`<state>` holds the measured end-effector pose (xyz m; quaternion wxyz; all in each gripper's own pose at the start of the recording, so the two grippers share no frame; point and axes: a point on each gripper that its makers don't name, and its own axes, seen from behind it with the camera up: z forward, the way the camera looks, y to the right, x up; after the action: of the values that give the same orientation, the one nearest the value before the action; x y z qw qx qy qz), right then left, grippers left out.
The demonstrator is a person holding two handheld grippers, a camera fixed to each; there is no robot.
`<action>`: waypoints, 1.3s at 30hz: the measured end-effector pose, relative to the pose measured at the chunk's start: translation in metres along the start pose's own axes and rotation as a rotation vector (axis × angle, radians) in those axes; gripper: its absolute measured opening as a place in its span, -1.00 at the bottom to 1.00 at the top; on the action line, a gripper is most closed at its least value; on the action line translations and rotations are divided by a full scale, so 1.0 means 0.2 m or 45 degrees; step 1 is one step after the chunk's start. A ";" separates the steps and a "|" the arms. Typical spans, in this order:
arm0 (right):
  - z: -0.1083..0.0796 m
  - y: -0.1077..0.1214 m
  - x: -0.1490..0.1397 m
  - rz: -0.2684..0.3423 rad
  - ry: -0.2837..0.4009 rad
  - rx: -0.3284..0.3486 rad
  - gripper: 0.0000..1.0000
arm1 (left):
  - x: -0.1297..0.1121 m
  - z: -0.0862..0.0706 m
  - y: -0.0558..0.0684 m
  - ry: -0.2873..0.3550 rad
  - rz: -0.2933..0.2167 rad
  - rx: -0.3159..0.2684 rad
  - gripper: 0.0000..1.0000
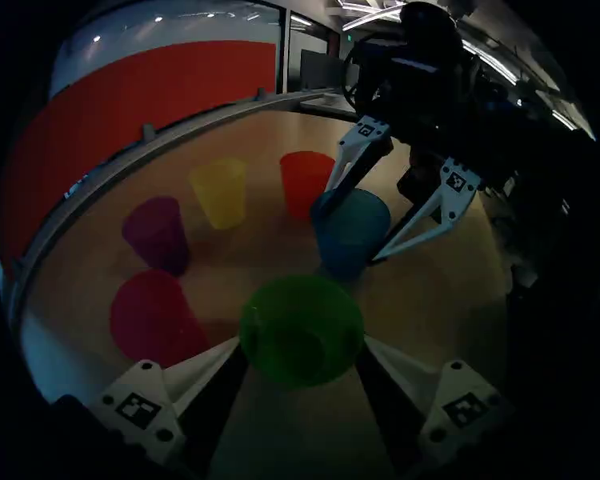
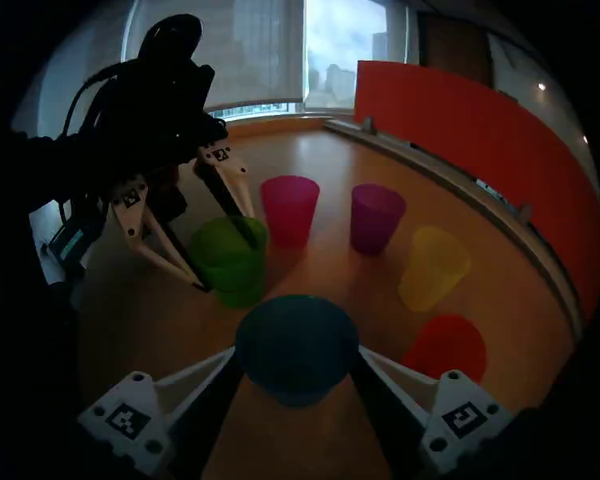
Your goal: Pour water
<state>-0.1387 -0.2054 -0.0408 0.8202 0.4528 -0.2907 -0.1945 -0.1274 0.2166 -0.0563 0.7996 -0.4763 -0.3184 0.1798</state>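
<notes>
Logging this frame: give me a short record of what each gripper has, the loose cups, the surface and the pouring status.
left gripper: closed on the green cup
right gripper: closed on the blue cup
free cups: pink cup, purple cup, yellow cup, red cup, all upright
surface: wooden table
pouring: not begun; both held cups upright
water level: cannot tell

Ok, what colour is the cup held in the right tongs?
Teal blue. The cup shows best in the right gripper view.
</notes>
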 end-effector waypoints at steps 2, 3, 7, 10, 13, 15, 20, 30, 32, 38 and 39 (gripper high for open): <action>0.00 0.01 -0.02 0.003 -0.011 -0.007 0.83 | -0.01 0.00 0.00 -0.010 -0.002 -0.002 0.83; 0.00 0.01 -0.03 0.004 -0.016 -0.009 0.83 | -0.02 0.00 0.00 -0.013 -0.004 -0.003 0.84; 0.01 0.00 -0.07 0.011 -0.030 -0.012 0.94 | -0.03 0.00 0.01 -0.027 -0.010 -0.006 0.86; 0.00 0.00 -0.07 0.017 -0.030 -0.013 0.99 | -0.05 0.00 0.00 -0.039 -0.018 -0.004 0.88; -0.02 0.01 -0.08 0.018 -0.032 -0.023 0.99 | -0.06 -0.02 -0.01 -0.046 -0.028 0.007 0.91; -0.04 0.01 -0.09 0.019 -0.032 -0.031 0.99 | -0.07 -0.03 -0.01 -0.046 -0.036 0.016 0.92; -0.10 0.02 -0.12 0.028 -0.029 -0.052 0.99 | -0.11 -0.08 -0.03 -0.041 -0.062 0.050 0.95; -0.28 0.06 -0.25 0.078 -0.031 -0.136 0.99 | -0.17 -0.23 -0.08 0.002 -0.133 0.151 0.96; -0.31 0.06 -0.26 0.091 -0.024 -0.157 0.99 | -0.17 -0.26 -0.09 0.019 -0.152 0.172 0.95; -0.39 0.08 -0.29 0.139 0.019 -0.210 0.99 | -0.18 -0.34 -0.11 0.065 -0.186 0.235 0.95; -0.41 0.08 -0.29 0.149 0.028 -0.219 0.99 | -0.18 -0.35 -0.11 0.072 -0.190 0.248 0.95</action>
<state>-0.1281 -0.1124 -0.0783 0.8691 0.3652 -0.2898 -0.1654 -0.1064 0.1389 -0.0726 0.8620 -0.3761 -0.3113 0.1364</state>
